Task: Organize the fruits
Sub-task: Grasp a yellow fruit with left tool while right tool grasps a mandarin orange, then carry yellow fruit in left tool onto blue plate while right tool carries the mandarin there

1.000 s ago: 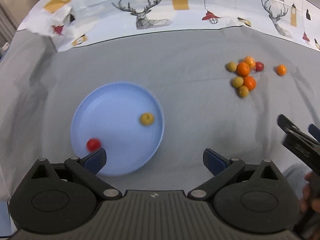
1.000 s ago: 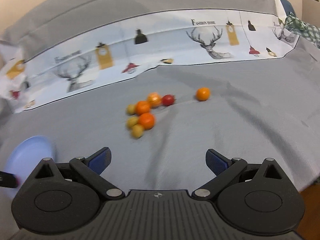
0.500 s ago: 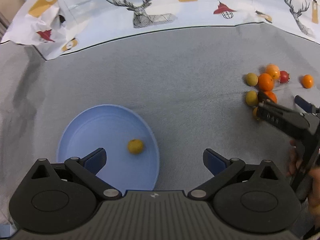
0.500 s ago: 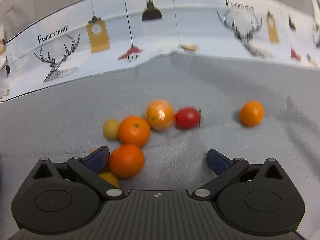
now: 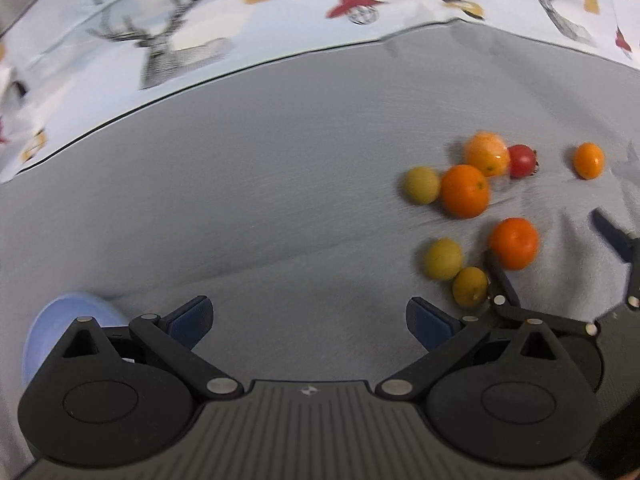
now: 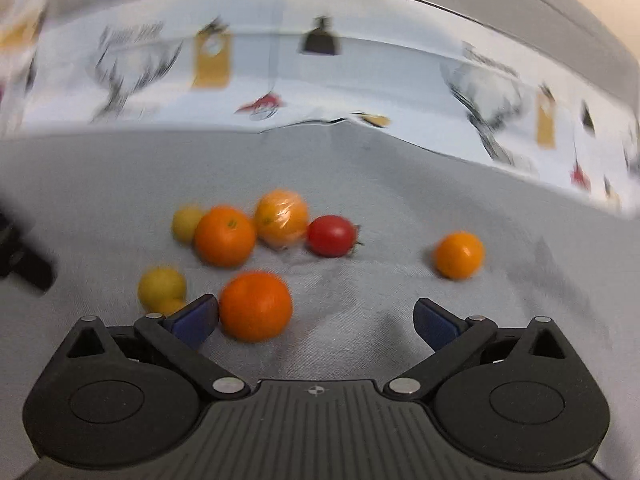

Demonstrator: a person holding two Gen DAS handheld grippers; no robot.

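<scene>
I am holding my right tool low over the grey cloth, its two blue-padded fingers spread wide and gripping nothing. The nearest orange is lying between those fingers, just beside the left pad and well apart from the right one. Farther out, a second orange is sitting against a paler, shiny orange, with a red tomato just to the right of that one. A small orange is lying alone, well off to the right. On the left, one yellow fruit is resting behind the second orange, another yellow fruit is lying nearer to me, and a third piece is peeking out behind my left pad, too hidden to tell apart here.

I am holding my left tool open just as wide, and it is empty too, hovering over bare cloth to the left of the pile. From that side the blue plate is showing only as a sliver at the near left, behind the tool body. My right tool is appearing there at the right edge, fingers straddling the nearest orange. A patterned cloth with deer and lamps is lying along the far side.
</scene>
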